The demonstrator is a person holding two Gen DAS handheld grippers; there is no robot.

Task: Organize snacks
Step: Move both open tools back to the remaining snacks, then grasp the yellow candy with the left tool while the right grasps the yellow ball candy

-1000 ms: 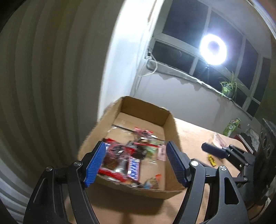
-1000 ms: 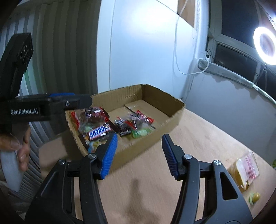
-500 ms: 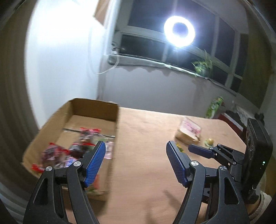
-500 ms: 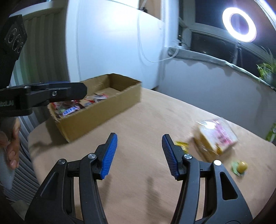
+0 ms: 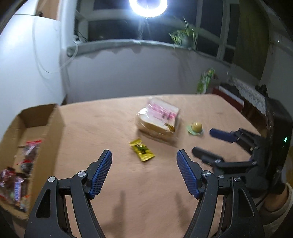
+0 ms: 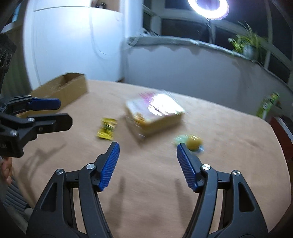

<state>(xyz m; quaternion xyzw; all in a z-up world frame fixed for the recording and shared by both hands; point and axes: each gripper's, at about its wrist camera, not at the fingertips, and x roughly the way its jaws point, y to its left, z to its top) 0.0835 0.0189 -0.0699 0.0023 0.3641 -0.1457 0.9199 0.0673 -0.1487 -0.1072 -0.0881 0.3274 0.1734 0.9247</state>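
A cardboard box point(image 5: 53, 131) at the table's left holds several wrapped snacks point(image 5: 27, 152); it also shows in the right wrist view point(image 6: 66, 87). On the table lie a yellow packet point(image 5: 142, 150) point(image 6: 107, 129), a bagged bread loaf with pink print point(image 5: 158, 119) point(image 6: 153, 109), and a small yellow round snack on a green wrapper point(image 5: 196, 127) point(image 6: 192, 142). My left gripper point(image 5: 144, 174) is open and empty, above the table just short of the yellow packet. My right gripper point(image 6: 147, 164) is open and empty, near the round snack.
The brown table point(image 5: 146, 192) ends at a white wall on the left and a window sill behind. A green bag point(image 5: 205, 78) stands beyond the far right edge. A ring light point(image 5: 148, 5) glares above. The right gripper shows in the left wrist view point(image 5: 216, 142).
Both grippers have swung right, away from the box and toward the loose snacks in the middle of the table. Both stay open and empty.
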